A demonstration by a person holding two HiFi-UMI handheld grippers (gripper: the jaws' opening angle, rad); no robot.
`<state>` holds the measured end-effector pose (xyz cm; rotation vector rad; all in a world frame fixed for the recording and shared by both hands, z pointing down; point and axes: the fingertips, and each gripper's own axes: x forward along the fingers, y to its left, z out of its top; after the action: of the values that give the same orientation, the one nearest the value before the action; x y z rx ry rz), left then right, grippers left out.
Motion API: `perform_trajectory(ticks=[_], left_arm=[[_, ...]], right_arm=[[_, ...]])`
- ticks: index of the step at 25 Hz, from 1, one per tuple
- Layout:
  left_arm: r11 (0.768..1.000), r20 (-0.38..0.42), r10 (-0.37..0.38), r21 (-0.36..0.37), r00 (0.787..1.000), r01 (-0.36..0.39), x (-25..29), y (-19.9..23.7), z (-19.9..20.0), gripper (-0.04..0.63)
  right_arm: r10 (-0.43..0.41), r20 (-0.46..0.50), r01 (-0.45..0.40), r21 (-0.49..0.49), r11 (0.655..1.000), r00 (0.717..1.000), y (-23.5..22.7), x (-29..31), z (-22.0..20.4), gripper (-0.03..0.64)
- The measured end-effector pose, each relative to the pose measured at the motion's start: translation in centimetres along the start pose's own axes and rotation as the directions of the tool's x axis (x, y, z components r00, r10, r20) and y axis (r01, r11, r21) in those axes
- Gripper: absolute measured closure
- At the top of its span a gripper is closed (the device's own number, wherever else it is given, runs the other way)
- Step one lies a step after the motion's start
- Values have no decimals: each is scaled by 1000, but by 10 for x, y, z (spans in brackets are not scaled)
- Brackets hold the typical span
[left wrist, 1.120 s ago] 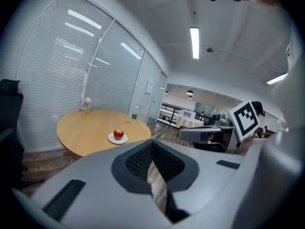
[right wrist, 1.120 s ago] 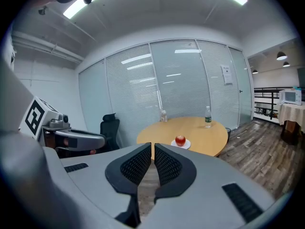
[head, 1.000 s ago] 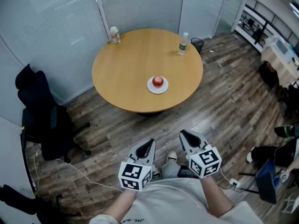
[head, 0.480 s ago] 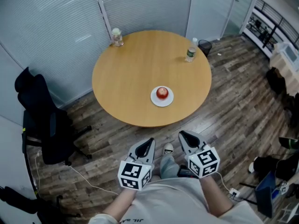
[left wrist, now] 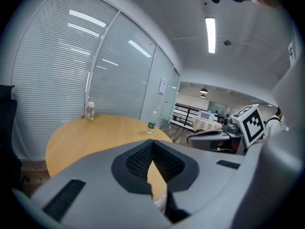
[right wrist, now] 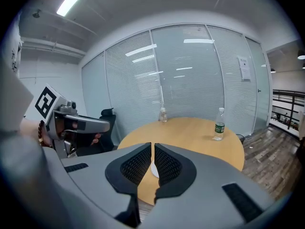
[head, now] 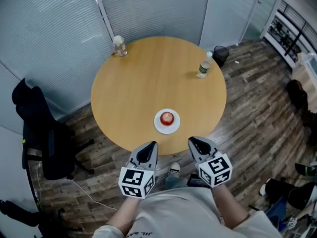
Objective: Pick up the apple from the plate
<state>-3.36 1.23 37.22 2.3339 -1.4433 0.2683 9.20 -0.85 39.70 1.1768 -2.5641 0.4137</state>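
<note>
Nothing grabbed yet: the apple (head: pixel 167 117) sits on its plate (head: pixel 158 126) near the table's (head: pixel 148 73) front edge, while the left gripper (head: pixel 148 146) and right gripper (head: pixel 194 142), both closed and empty, hover just short of it.

Apple (head: pixel 167 117): one, red with a paler patch on top, whole. It rests on the middle of the plate, with white rim showing all round it.

Plate (head: pixel 167 130): one, small, round, white. It lies flat on the round wooden table (head: pixel 148 78), close to the table's near edge, a little right of centre, well apart from the far edge.
</note>
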Motion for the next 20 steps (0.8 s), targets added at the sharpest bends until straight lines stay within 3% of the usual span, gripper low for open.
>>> perform_trajectory(ticks=[13, 20], left_arm=[[999, -32, 46, -19, 998, -46, 30, 19, 9, 592], [1000, -65, 15, -21, 998, -16, 39, 36, 11, 592]], right_arm=[[19, -31, -18, 40, 999, 999, -33, 30, 5, 575], [8, -43, -6, 34, 999, 999, -30, 43, 9, 575]])
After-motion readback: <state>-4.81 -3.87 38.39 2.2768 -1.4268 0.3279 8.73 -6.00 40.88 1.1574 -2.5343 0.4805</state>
